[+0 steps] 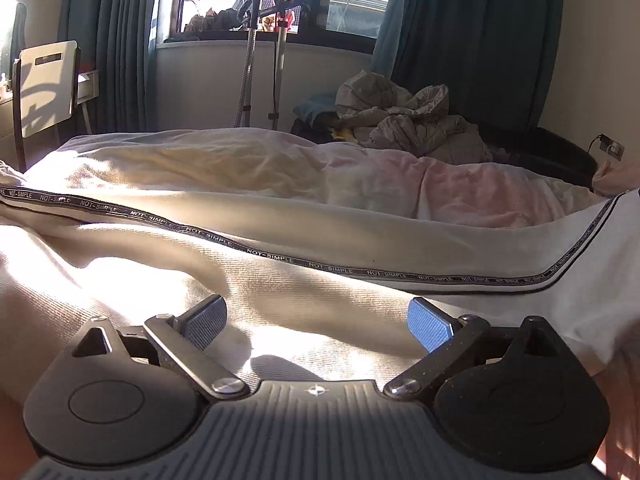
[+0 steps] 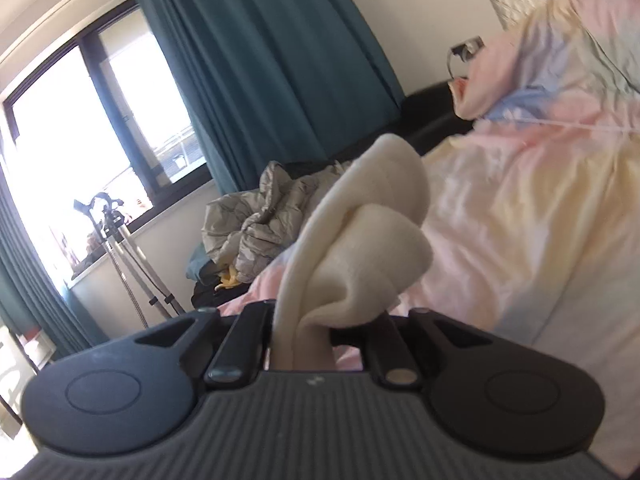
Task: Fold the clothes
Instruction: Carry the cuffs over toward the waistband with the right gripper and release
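Pastel bedding (image 1: pixel 460 188) is spread beneath a cream garment (image 1: pixel 280 292). Above it, the left gripper (image 1: pixel 318 322) is held wide apart, empty. A bunched fold of the garment (image 2: pixel 360 240) is clamped in the right gripper (image 2: pixel 320 320).

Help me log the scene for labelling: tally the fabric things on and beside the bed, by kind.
Cream garment with lettered trim: 1
Pastel duvet: 1
Pastel pillow: 1
Grey puffer jacket: 1
Teal curtains: 2
Total: 6
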`<state>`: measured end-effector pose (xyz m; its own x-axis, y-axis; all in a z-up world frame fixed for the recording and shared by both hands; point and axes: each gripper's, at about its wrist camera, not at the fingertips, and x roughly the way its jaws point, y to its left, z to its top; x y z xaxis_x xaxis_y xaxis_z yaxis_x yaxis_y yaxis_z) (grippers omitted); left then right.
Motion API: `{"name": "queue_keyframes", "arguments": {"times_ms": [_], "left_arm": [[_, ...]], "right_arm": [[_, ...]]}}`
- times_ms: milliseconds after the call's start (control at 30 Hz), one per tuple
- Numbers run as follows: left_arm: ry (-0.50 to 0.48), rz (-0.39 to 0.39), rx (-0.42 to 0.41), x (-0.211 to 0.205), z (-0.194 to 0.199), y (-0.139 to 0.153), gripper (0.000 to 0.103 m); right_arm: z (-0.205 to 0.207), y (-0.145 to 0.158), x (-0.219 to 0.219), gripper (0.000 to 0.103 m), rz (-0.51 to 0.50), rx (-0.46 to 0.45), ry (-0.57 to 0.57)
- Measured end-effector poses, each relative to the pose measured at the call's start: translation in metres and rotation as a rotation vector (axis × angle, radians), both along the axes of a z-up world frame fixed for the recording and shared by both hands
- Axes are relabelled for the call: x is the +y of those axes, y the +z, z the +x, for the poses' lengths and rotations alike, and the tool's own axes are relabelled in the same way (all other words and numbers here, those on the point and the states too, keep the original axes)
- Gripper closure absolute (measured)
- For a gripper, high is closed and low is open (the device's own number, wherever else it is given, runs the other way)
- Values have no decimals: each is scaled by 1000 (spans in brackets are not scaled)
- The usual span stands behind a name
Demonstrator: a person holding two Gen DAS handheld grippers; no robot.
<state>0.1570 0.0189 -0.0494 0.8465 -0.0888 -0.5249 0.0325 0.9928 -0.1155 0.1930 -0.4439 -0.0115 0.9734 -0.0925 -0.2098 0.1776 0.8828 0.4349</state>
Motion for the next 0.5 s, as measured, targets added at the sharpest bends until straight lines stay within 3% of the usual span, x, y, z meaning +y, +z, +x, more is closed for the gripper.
{"name": "queue_keyframes", "arguments": {"times_ms": [100,233,400,500], "left_arm": [[37,-58,-63,20,-6,18,5],[90,-123,-112,45,-11,31,5],[126,-182,-123,62,-14,35,5],[147,-217,-130,72,-15,37,5]], "right_arm": [[-5,23,59,93,-142,-85,116],[-8,21,151,93,-312,-132,317],[-17,-43,254,93,-480,-3,635],[-26,-78,288,93,-556,92,712]]}}
